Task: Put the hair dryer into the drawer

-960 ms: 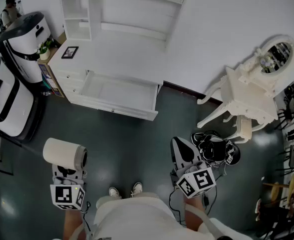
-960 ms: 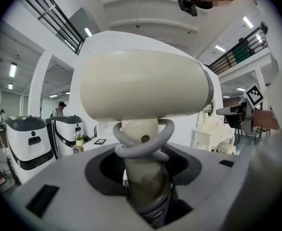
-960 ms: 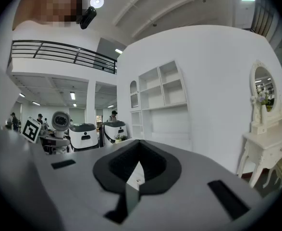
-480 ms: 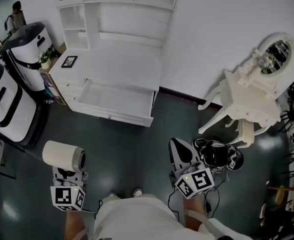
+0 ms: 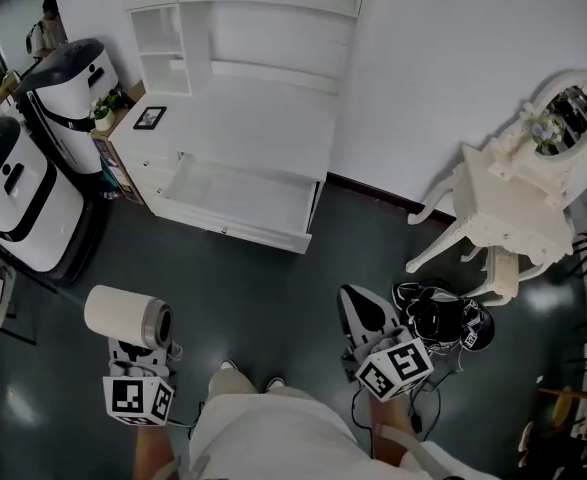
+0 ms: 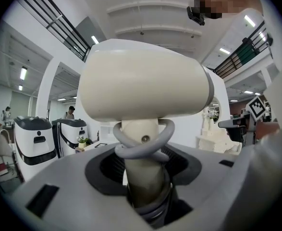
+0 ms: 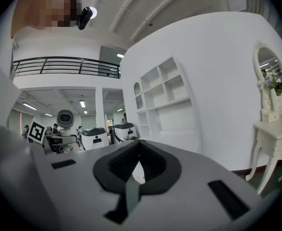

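Note:
A cream hair dryer [image 5: 123, 316] with a grey ring at its nozzle is held by its handle, barrel across the top, in my left gripper [image 5: 138, 353], low at the left of the head view. In the left gripper view the hair dryer [image 6: 145, 83] fills the middle. Its handle, wrapped in a grey cord loop, sits between the pads of the left gripper [image 6: 143, 196]. My right gripper [image 5: 353, 298] is shut with nothing in it, and in its own view the right gripper [image 7: 138, 162] shows its pads meeting. The open white drawer [image 5: 243, 236] lies ahead across the dark floor.
The drawer belongs to a white cabinet [image 5: 253, 128] with shelves and a small picture frame [image 5: 150, 118]. Two white robots [image 5: 18, 203] stand at the left. A white vanity table [image 5: 508, 203] with a mirror stands right. A black bag [image 5: 438, 318] lies on the floor beside my right gripper.
The head view has drifted slightly as the person steps and the shoes have slid lower in view. Both grippers keep their pose, and the hair dryer stays gripped.

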Motion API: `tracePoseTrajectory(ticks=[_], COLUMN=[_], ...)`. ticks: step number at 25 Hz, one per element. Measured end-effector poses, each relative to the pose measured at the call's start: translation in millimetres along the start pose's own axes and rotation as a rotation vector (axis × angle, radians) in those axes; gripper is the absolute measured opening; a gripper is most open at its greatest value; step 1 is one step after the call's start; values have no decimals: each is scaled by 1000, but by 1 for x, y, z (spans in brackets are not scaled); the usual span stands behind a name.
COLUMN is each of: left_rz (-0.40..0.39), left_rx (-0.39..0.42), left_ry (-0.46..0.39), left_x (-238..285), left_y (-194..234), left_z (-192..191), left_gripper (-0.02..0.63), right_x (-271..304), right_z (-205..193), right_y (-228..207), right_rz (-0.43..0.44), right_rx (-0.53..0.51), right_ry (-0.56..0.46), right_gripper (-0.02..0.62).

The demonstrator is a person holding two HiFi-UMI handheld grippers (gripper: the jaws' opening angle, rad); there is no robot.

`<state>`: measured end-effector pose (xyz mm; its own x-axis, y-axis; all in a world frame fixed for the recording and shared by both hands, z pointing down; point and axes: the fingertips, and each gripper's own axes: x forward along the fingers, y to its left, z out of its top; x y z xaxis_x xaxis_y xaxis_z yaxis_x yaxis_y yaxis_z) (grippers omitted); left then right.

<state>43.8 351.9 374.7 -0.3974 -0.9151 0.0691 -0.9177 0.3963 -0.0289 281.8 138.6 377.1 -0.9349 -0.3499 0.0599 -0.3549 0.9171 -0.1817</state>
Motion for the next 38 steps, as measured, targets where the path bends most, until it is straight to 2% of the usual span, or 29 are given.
tracePoseTrajectory(ticks=[6, 11, 22, 29, 33, 38], left_rz=[10, -15, -95, -179, -213, -277], left_rx=[-10, -30, -31, -48, -50, -81], left_ry=[-10, 2, -26, -14, -8, 14], left_x=[10, 45, 184, 260, 297, 333], left_y=[11, 23, 90, 144, 165, 157], left_z=[7, -6, 3, 6, 0, -5], left_gripper=[213, 213, 213, 213, 213, 213], right_x=[15, 39, 182, 278, 305, 316], right_z=[-1, -7, 19, 36, 35, 39], right_y=[0, -10, -32, -23, -28, -49], right_rz=[4, -17, -46, -76, -113, -172], right_rx=[0, 6, -28, -40, -41, -40], right_ry=[18, 28, 52, 62, 69, 87], right_gripper=[8, 8, 8, 8, 8, 8])
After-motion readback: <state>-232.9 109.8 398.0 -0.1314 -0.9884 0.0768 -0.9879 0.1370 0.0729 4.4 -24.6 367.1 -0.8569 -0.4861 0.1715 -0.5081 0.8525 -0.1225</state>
